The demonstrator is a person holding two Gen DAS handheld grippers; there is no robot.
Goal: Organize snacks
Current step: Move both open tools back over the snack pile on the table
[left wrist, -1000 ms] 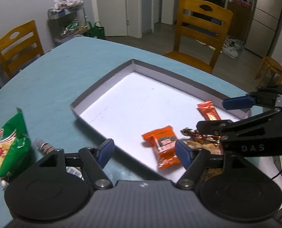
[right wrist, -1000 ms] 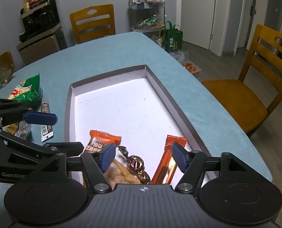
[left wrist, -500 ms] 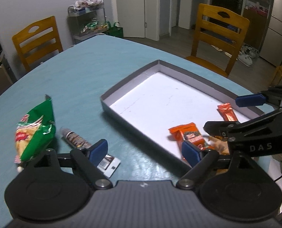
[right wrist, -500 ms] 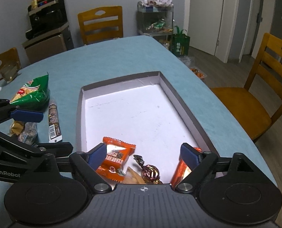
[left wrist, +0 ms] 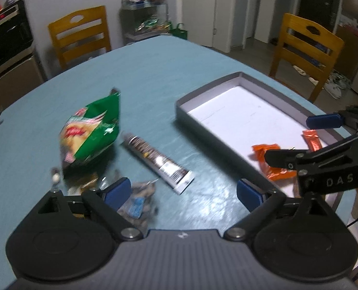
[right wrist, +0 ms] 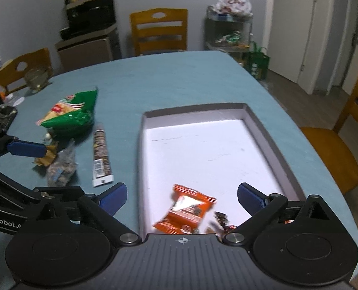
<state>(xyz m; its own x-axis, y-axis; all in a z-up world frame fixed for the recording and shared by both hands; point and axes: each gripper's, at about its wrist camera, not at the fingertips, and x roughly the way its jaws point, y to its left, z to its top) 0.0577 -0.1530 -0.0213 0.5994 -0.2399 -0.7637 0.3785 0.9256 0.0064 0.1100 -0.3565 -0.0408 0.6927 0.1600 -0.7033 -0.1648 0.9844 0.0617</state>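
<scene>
Left wrist view: the left gripper (left wrist: 182,191), jaws spread and holding nothing, hangs over the blue table (left wrist: 154,72), where one green chip bag (left wrist: 90,130), one long tube-shaped snack (left wrist: 157,160) and one small clear packet (left wrist: 136,203) lie outside the gray tray (left wrist: 241,96). Two orange packets (left wrist: 270,162) rest inside the tray. The right gripper (right wrist: 182,199), also spread and holding nothing, hovers above one orange packet (right wrist: 186,211).

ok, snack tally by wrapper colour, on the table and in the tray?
Green chip bag: 1
Brown-and-white tube pack: 1
Clear bag of small bits: 1
Tan wrapper: 1
Orange packets: 2
Foil-wrapped candy, partly hidden: 1
Total: 7
</scene>
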